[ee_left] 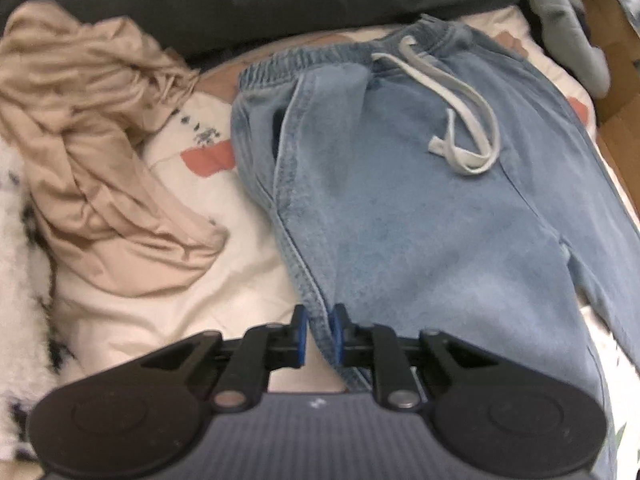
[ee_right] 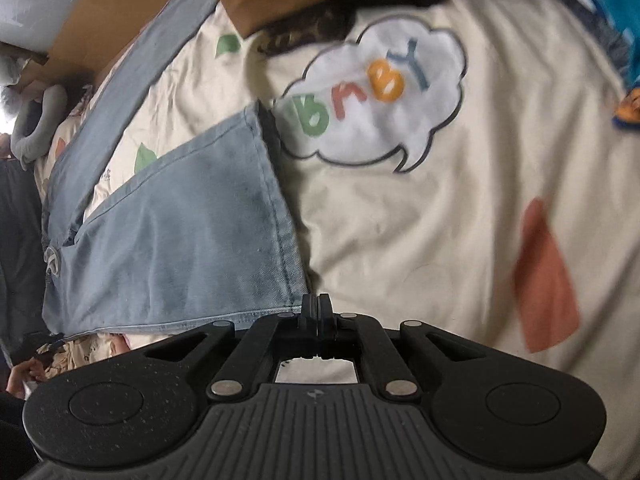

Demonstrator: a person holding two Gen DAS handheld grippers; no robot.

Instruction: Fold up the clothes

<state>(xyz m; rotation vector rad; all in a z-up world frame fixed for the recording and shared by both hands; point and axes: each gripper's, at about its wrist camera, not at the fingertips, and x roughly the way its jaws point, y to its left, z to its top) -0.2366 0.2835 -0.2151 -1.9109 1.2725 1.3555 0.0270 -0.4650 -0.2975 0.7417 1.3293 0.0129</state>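
Pinching the jeans [ee_left: 400, 216] side seam, your left tool [ee_left: 320, 334] anchors it; your right tool [ee_right: 317, 316], fully closed at the hem's 5 o'clock corner, seems to grip it for folding.

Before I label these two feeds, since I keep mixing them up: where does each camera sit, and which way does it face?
Left wrist view: rides on the left hand-held gripper, looking steeply down at the jeans waistband end and a beige garment; its blue pads pinch the jeans' side seam.
Right wrist view: rides on the right hand-held gripper, looking down at a jeans leg hem and the BABY-print bedspread; jaws shut at the hem corner, grip not clearly visible.
Shared: the same jeans and bedspread.
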